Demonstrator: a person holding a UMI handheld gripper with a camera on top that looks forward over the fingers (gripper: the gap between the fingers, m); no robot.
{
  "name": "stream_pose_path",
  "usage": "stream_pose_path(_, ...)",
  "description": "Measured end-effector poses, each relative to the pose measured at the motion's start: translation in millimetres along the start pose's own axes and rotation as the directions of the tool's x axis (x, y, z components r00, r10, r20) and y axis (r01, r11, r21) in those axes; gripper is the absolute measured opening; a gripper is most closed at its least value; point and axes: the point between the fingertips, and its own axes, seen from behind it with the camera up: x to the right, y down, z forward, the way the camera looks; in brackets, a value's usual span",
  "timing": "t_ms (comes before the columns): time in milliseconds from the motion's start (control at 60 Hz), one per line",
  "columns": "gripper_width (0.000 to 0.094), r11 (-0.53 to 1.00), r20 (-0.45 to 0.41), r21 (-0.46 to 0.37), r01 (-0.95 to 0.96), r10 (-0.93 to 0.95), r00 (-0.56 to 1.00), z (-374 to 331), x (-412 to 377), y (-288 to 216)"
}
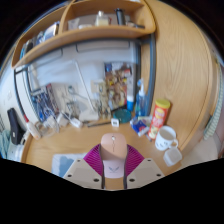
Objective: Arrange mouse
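Gripping a tan mouse (pixel 114 148) above the wooden surface (pixel 70 140).
Far left stood a dark monitor (pixel 14 128); in the middle, the gripper (pixel 113 165) had its jaws closed on the mouse, magenta pads (pixel 97 158) pressing either side; right sat a white mug (pixel 166 138), with a shelf (pixel 85 38) overhead.
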Motion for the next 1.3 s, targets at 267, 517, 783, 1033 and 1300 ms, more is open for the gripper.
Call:
stream_pose_path(267,0.0247,0.989,0.110,0.137,0.060,-0.075,0.991,-23.9,-113.6,-85.4)
stream_pose_path(517,0.0263,0.987,0.178,-0.127,0.098,-0.074,0.981,59.1,-178.6,61.5)
stream_pose_path(783,0.0263,0.948,0.178,-0.292,0.128,-0.078,0.981,95.0,-187.9,168.3)
stream_pose_path(1033,0.0397,0.939,0.167,-0.297,0.174,-0.128,0.978,95.6,-184.2,183.1)
stream_pose_path(1300,0.0865,0.943,0.129,-0.296,0.152,-0.119,0.985,75.7,-183.4,150.9)
